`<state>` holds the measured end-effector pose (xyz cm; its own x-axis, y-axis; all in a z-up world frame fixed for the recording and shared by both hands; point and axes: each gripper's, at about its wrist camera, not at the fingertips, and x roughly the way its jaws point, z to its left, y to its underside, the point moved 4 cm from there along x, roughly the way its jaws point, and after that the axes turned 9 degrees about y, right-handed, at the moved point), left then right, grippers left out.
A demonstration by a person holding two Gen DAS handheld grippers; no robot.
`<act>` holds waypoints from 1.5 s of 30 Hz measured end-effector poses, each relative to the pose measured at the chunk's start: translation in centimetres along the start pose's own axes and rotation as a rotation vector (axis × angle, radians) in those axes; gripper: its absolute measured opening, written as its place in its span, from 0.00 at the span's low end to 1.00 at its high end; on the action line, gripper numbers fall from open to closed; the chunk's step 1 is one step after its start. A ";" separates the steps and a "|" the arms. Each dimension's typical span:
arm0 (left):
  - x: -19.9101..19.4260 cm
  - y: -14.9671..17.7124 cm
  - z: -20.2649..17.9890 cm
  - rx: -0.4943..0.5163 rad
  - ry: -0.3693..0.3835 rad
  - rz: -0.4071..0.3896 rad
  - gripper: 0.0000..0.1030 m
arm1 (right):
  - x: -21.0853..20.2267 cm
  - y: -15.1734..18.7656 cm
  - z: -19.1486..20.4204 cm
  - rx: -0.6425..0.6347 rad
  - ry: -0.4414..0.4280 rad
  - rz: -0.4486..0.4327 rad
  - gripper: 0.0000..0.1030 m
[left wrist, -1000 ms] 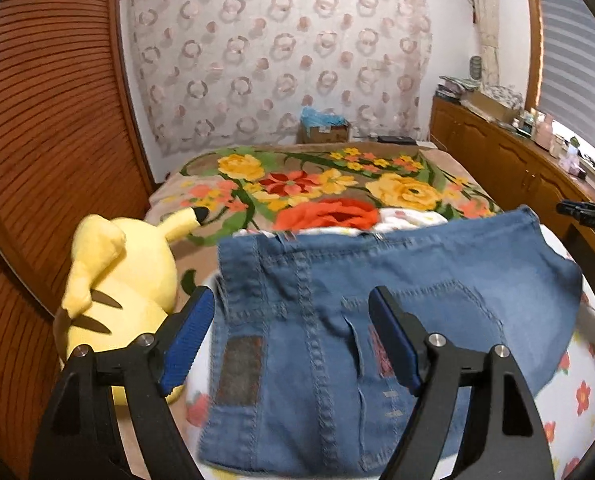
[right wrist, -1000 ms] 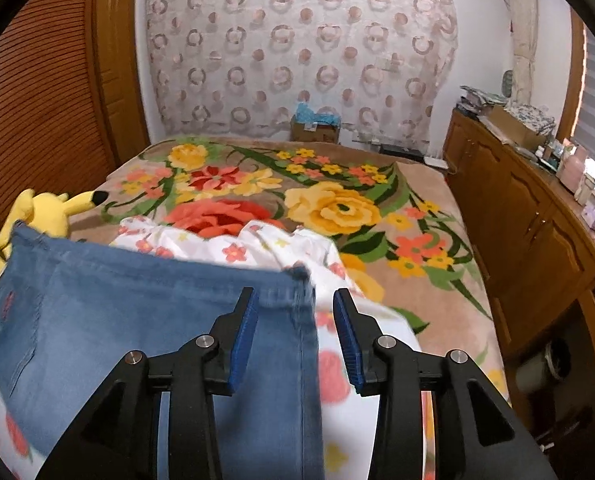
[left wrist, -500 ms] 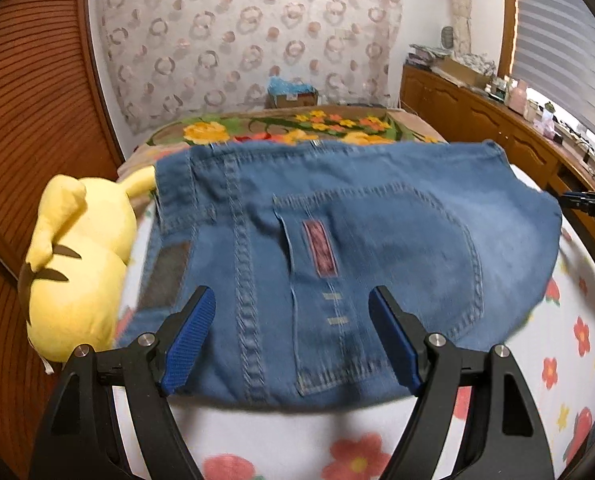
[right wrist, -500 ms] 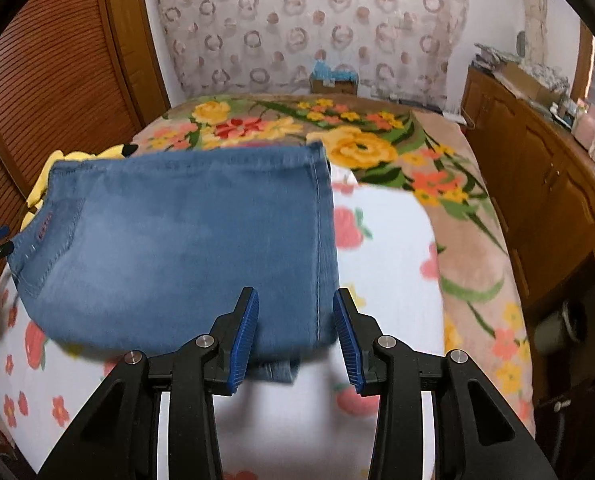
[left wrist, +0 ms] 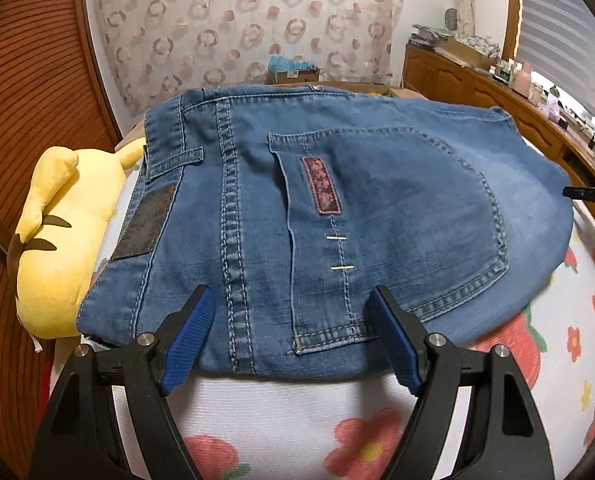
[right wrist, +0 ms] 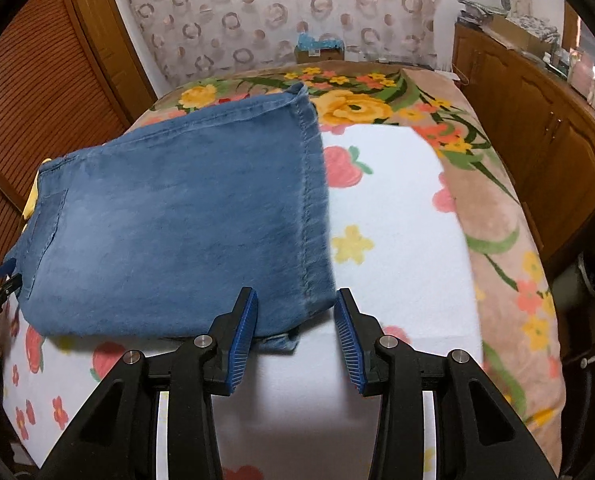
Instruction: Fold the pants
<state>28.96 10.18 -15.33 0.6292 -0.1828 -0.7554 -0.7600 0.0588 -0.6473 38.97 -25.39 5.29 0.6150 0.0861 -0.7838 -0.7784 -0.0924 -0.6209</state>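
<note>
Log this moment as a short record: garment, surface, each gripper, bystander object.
garment: folded jeans, back pocket up, lying on the blanket
surface: white floral blanket over a bed
left gripper: open, jaws wide at the near waistband end, pads not pressing the denim
right gripper: open, near the hem corner, nothing clamped
bystander object: yellow plush toy beside the jeans at the waistband side
fold state: compact rectangle, near edge slightly uneven

Each claw had black angular arms carrying ribbed blue pads. Silver round screws sat at the joints. The right claw looked the same.
</note>
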 end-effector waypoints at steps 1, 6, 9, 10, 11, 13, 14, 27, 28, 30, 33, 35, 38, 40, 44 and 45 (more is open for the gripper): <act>0.0 -0.1 0.0 0.002 -0.003 0.003 0.78 | 0.2 0.1 0.2 -0.002 0.003 0.005 0.40; 0.1 0.0 -0.2 -0.011 0.007 0.005 0.78 | 0.4 0.6 0.7 -0.008 0.033 -0.007 0.40; 0.2 0.0 -0.4 -0.007 0.001 0.008 0.78 | 0.4 0.9 1.3 -0.020 0.031 -0.008 0.40; 0.3 -0.1 -0.2 -0.005 0.000 0.010 0.78 | 0.3 1.0 1.5 -0.025 0.031 -0.008 0.39; 0.3 -0.1 -0.2 -0.005 -0.002 0.011 0.78 | 0.3 1.0 1.8 -0.031 0.025 -0.007 0.33; 0.3 -0.1 0.0 -0.004 -0.002 0.011 0.78 | 0.4 1.0 2.2 -0.044 0.014 -0.004 0.24; 0.3 -0.1 0.0 -0.004 -0.002 0.011 0.78 | 0.4 1.0 2.4 -0.047 0.004 -0.003 0.20; -2.3 -0.1 0.8 -0.031 -0.002 -0.033 0.78 | -2.0 0.8 2.2 -0.038 -0.064 -0.144 0.12; -3.3 -0.2 1.3 -0.041 -0.015 -0.055 0.78 | -1.9 1.0 2.2 -0.041 -0.060 -0.146 0.12; -4.7 -0.3 2.3 -0.053 -0.045 -0.081 0.78 | -1.6 1.2 2.3 -0.050 -0.059 -0.146 0.12; -5.7 -0.1 4.5 -0.089 -0.085 -0.083 0.76 | -1.2 1.0 2.6 -0.062 -0.050 -0.145 0.12; -5.3 0.2 6.0 -0.122 -0.109 -0.057 0.68 | -1.0 1.0 2.6 -0.066 -0.046 -0.144 0.12; -4.6 0.7 7.1 -0.143 -0.123 -0.029 0.61 | -1.2 0.9 2.7 -0.071 -0.040 -0.142 0.12; -4.0 0.9 7.9 -0.162 -0.137 -0.019 0.61 | -1.4 0.9 2.7 -0.074 -0.037 -0.140 0.12; -2.8 1.2 9.3 -0.200 -0.156 0.013 0.61 | -1.3 0.9 2.7 -0.077 -0.030 -0.130 0.12; -2.7 1.3 9.4 -0.209 -0.145 0.015 0.61 | -1.3 0.9 2.6 -0.076 -0.028 -0.129 0.12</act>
<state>27.78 19.99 -15.11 0.6226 -0.0398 -0.7815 -0.7773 -0.1465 -0.6118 37.11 -22.97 5.75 0.7049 0.1293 -0.6974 -0.6805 -0.1540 -0.7164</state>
